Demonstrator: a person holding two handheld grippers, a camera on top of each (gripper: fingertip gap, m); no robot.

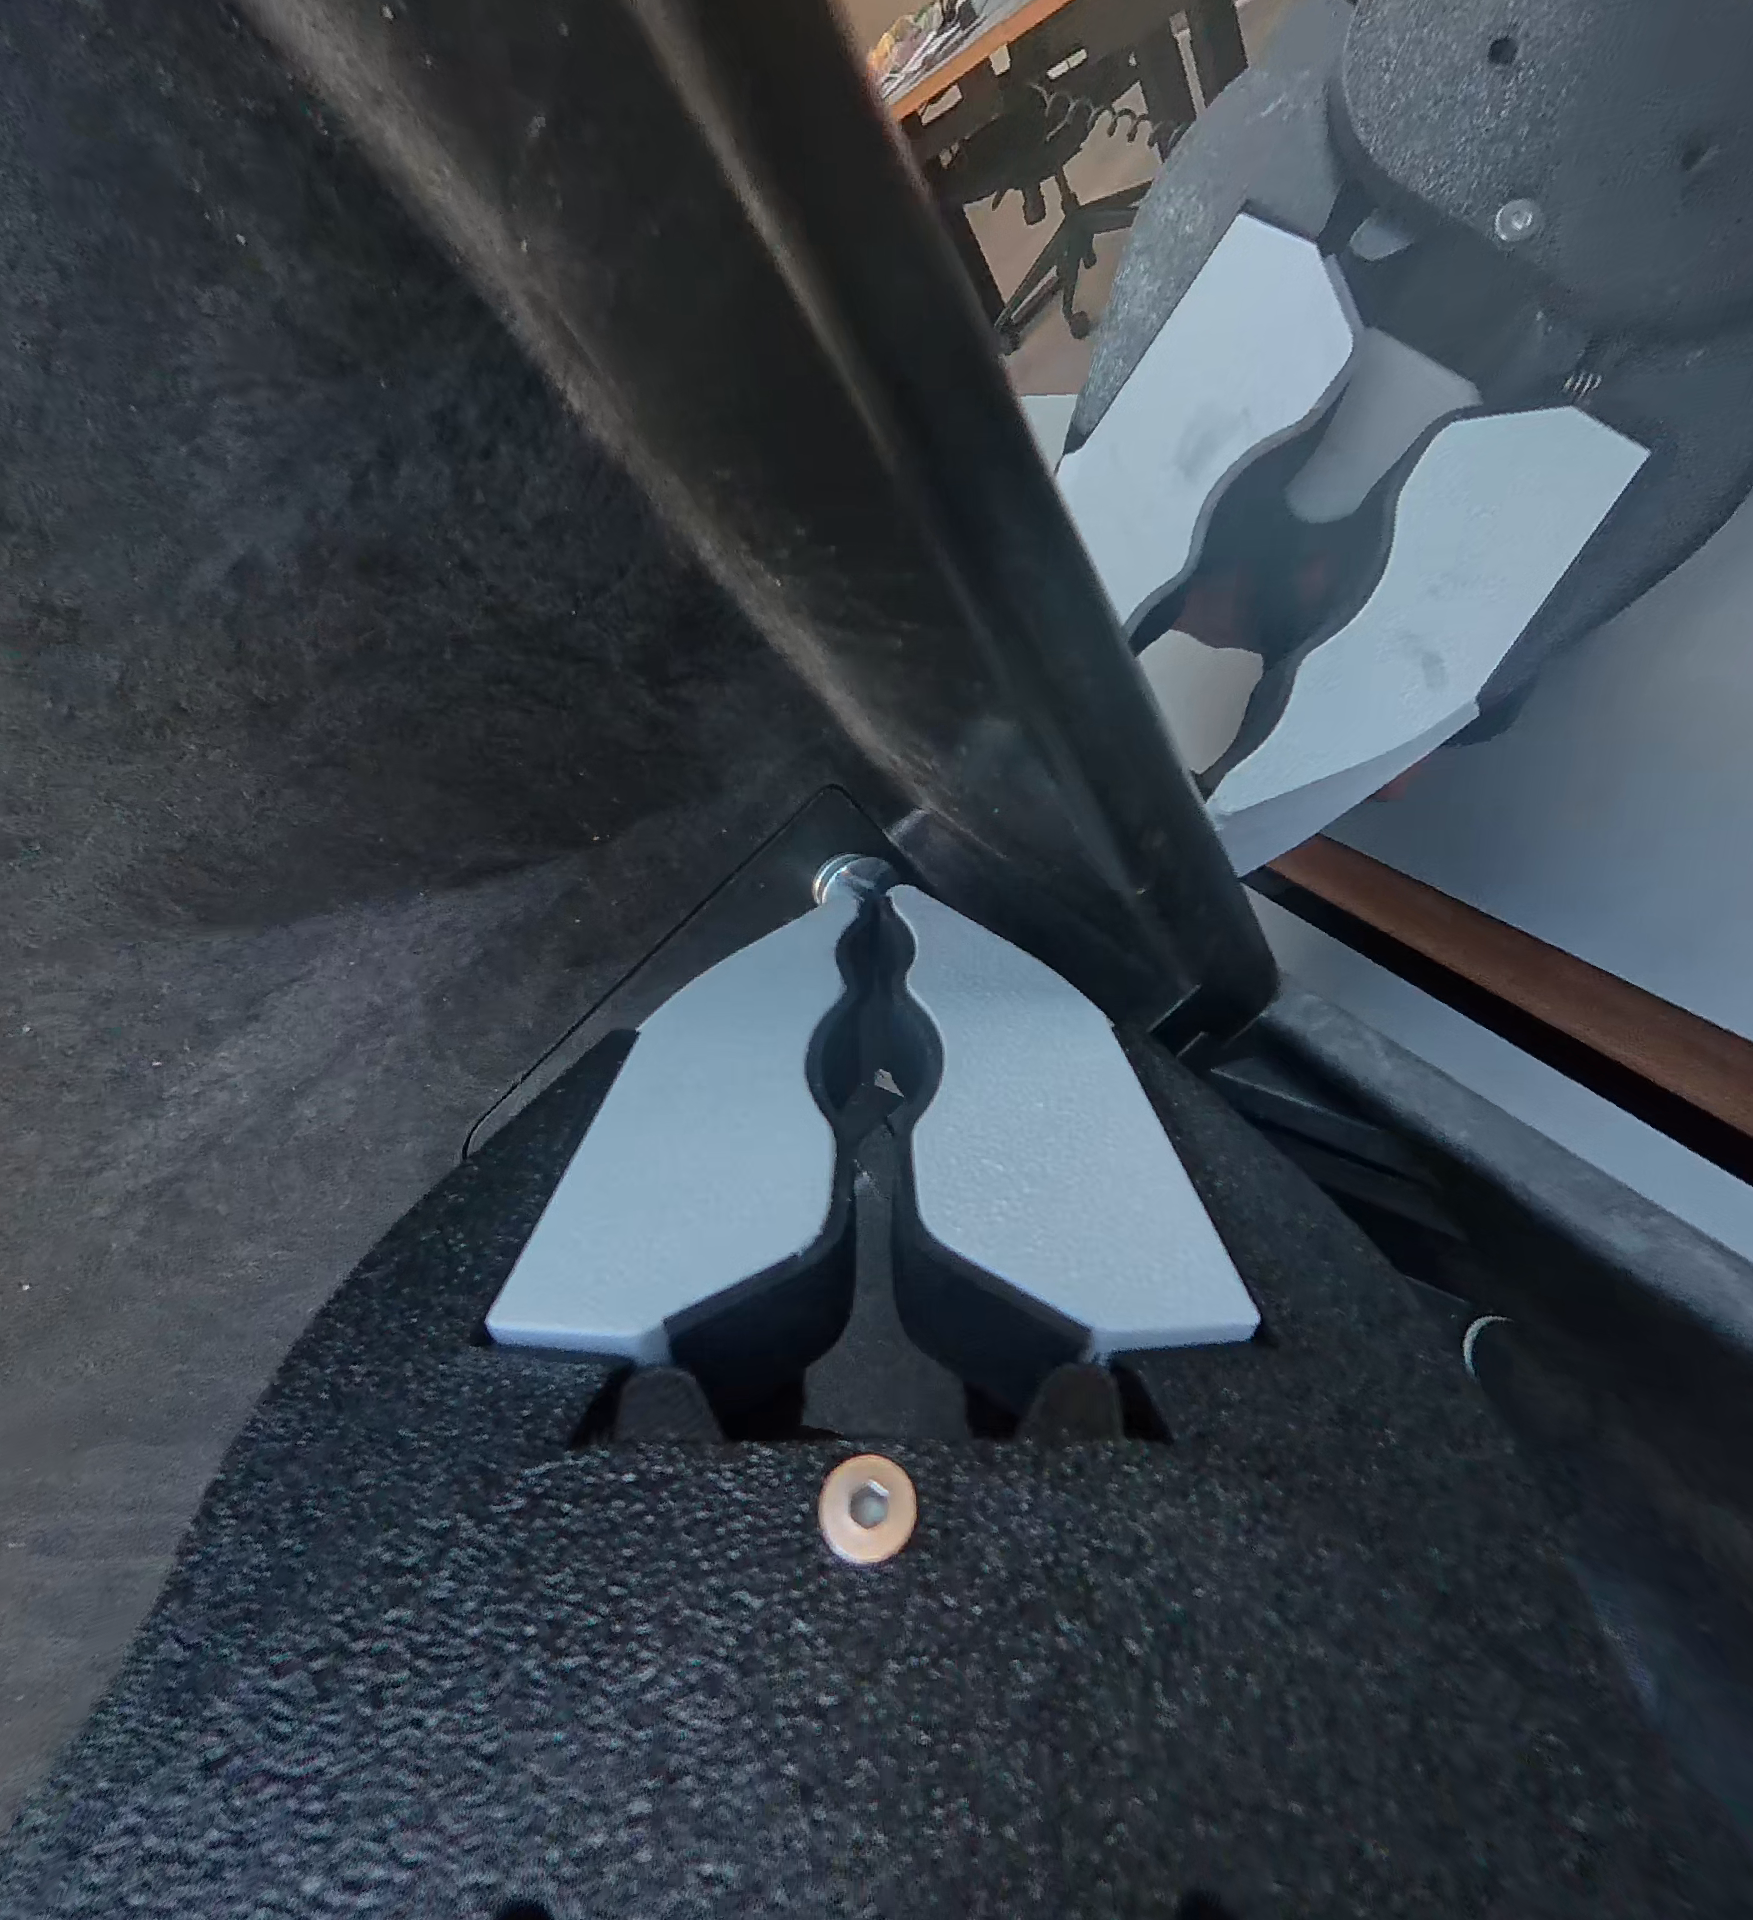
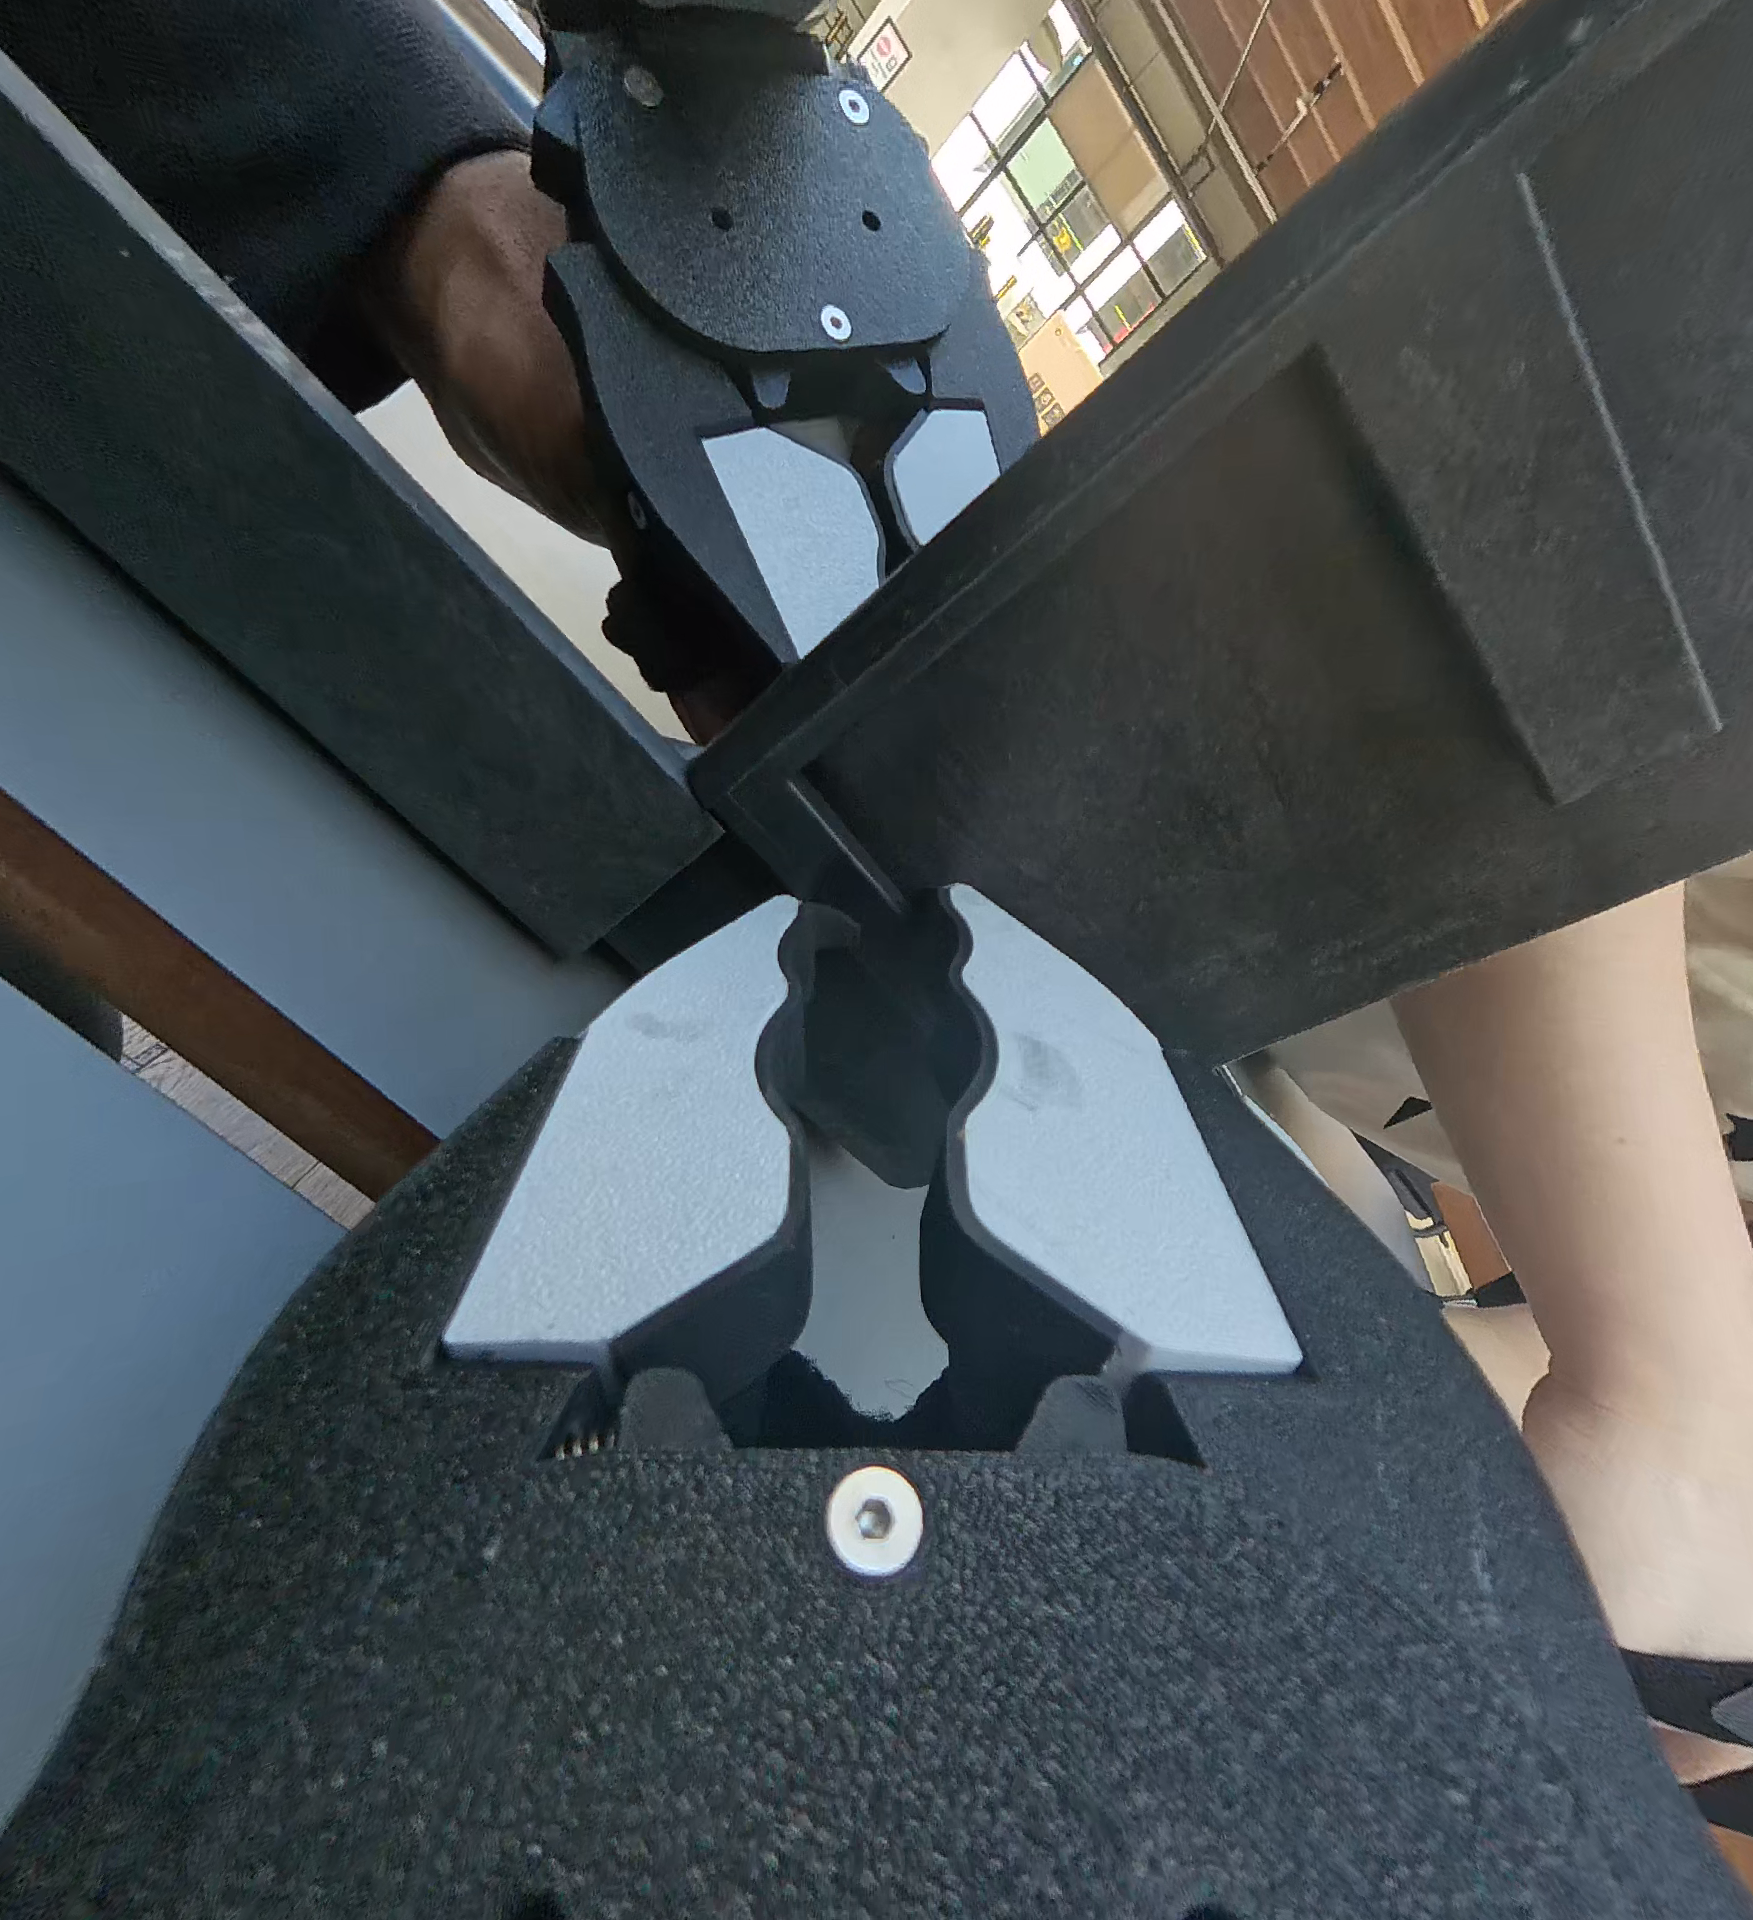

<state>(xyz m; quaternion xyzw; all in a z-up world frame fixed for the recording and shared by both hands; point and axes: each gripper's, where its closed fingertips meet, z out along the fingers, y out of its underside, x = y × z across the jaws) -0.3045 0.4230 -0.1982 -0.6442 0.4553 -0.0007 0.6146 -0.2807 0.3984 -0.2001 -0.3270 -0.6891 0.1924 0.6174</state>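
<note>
A black hard case stands open, with dark felt lining point(image 1: 280, 623) and a raised black lid point(image 1: 851, 468). My left gripper point(image 1: 870, 906) is inside the case. Its jaws are shut, with the tips against a small silver stud point(image 1: 836, 871) on a black plate by the lid's foot. I see nothing between its pads. My right gripper point(image 2: 872, 920) is shut on the case's black corner edge point(image 2: 820, 831), and a rib of that edge runs in between its fingertips. In the left wrist view the right gripper point(image 1: 1204, 727) reaches behind the lid's edge. In the right wrist view the left gripper point(image 2: 830, 540) dips behind the case wall point(image 2: 1267, 623).
The case rests on a grey table with a brown wooden edge point(image 1: 1578, 997), also seen in the right wrist view point(image 2: 124, 935). A person's leg point(image 2: 1599, 1247) is close on the right. A hand point(image 2: 477, 343) holds the left gripper. Office chairs point(image 1: 1038, 156) stand far behind.
</note>
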